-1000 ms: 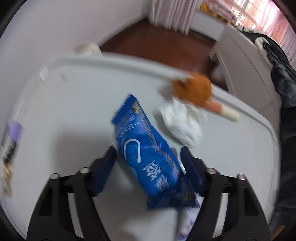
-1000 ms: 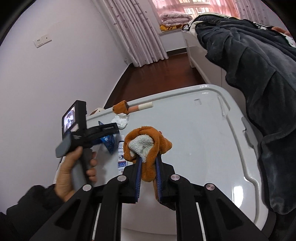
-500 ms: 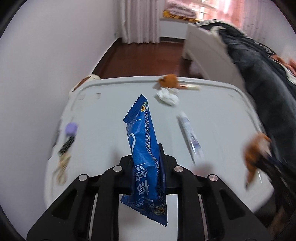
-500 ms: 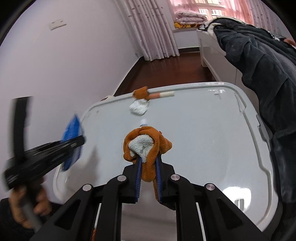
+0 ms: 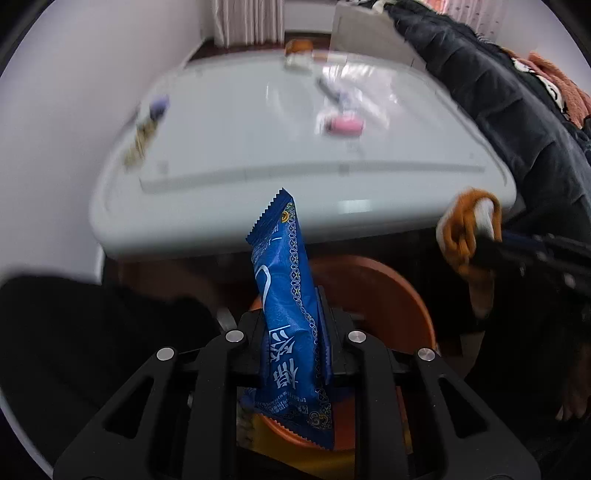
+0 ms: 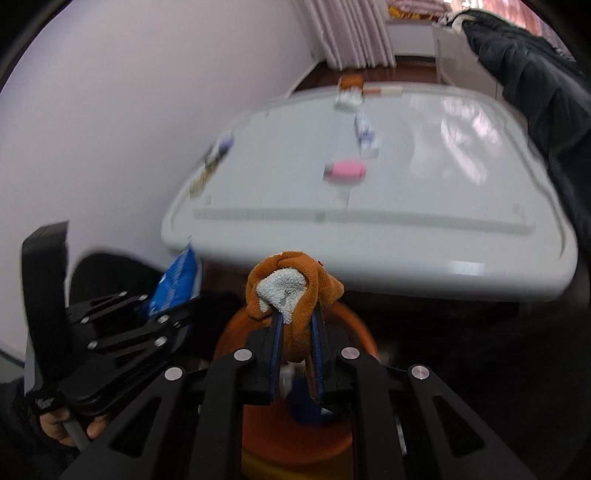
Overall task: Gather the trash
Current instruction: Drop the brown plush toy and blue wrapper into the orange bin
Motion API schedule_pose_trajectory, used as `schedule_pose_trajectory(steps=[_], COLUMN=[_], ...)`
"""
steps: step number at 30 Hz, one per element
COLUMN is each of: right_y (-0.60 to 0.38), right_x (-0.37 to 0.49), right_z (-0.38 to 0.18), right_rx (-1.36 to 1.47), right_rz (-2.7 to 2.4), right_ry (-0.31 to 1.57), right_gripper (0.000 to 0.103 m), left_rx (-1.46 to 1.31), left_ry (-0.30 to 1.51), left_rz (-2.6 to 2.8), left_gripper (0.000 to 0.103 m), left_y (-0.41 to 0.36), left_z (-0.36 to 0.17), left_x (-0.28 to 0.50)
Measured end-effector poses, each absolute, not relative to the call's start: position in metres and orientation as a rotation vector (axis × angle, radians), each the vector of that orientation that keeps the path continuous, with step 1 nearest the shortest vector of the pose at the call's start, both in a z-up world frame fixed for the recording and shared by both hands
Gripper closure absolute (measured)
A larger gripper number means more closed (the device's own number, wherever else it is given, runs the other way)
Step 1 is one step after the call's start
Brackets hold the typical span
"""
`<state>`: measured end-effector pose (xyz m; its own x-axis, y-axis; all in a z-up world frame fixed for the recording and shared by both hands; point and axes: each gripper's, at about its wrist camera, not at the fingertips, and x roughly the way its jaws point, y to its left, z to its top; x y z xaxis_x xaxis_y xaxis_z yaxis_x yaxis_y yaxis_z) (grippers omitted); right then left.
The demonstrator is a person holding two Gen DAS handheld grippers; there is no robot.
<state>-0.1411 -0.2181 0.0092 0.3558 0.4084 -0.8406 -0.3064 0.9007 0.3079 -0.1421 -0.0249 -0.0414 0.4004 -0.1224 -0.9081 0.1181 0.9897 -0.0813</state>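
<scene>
We see left gripper (image 5: 291, 332) jaws pinching blue wrapper (image 5: 288, 306), 1 second ago spread around it on surface (image 5: 258, 147); now off surface, above orange bin (image 5: 388, 295). Right gripper (image 6: 295, 350) jaws still pinch orange sock (image 6: 291, 291), also over bin.

A plain white wall (image 6: 129, 110) runs along the left of a glossy white table (image 6: 424, 192) with rounded corners. Beyond its far edge lies dark wooden floor (image 6: 413, 72), and pale pleated curtains (image 6: 351, 33) hang at the back. A dark quilted coat (image 5: 498, 110) is heaped along the table's right side. Pinkish daylight reflects off the tabletop.
</scene>
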Motion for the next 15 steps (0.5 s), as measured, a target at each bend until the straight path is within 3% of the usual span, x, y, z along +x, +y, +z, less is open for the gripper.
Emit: schedule_pose_trajectory(steps=[5,7,10,11,15], right_y=[-0.209,-0.208,-0.209,-0.209,-0.211], right_x=[-0.158,-0.156,-0.154,-0.154,-0.151], right_z=[-0.032,-0.039,-0.047,-0.048,-0.048], right_rx=[0.1,0.106,0.111,0.116,0.124], right_rz=[0.451,0.444,0.428,0.427,0.425], right_ry=[1.245,1.28,1.314,1.322,1.323], right_gripper=[0.089,0.083,0.063,0.063,0.063], left_rx=[0.009,0.024,0.024,0.021,-0.001], left_ry=[1.235,1.238,1.262,1.268,1.287], left_rz=[-0.193,-0.185,-0.166,-0.16,-0.154], left_gripper=[0.082,0.076,0.054,0.045,0.04], left_y=[-0.037,-0.04,-0.037,-0.036,-0.031], left_z=[-0.062,-0.064,-0.068,-0.069,-0.071], left_x=[-0.151,-0.15,-0.146,-0.147,-0.146])
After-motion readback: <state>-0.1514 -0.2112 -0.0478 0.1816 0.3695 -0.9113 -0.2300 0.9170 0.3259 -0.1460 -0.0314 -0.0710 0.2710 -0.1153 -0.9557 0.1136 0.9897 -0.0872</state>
